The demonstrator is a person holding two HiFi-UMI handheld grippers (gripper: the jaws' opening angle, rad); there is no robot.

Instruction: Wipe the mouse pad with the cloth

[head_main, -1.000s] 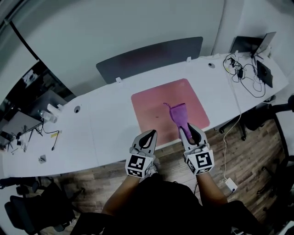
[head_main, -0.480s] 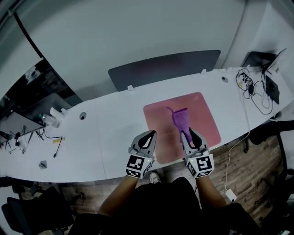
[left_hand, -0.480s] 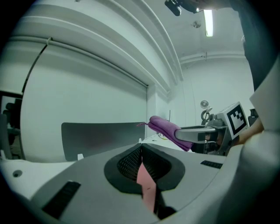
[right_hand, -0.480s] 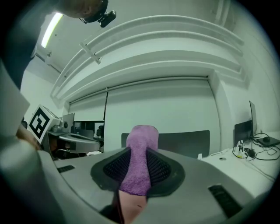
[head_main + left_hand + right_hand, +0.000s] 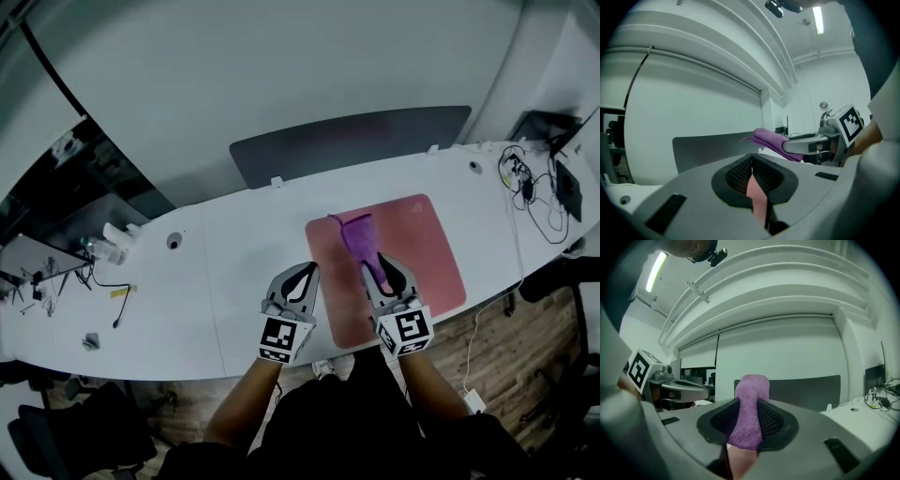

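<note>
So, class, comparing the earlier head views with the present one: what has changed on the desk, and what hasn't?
The right hand-held gripper, shut on the purple cloth, has dragged it leftward across the pink mouse pad, towards its far left corner. Nothing was picked up or released. The left hand-held gripper stays shut and empty by the pad's left edge.

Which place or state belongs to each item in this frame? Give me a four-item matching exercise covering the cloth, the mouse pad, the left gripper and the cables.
Column one:
1. purple cloth
2. mouse pad
3. left gripper
4. cables

Column two:
A. jaws shut, nothing between them
B. pink rectangle on the white table
C. at the table's right end
D. clamped in the right gripper

Pairs: 1-D, 2-B, 3-A, 4-C
</note>
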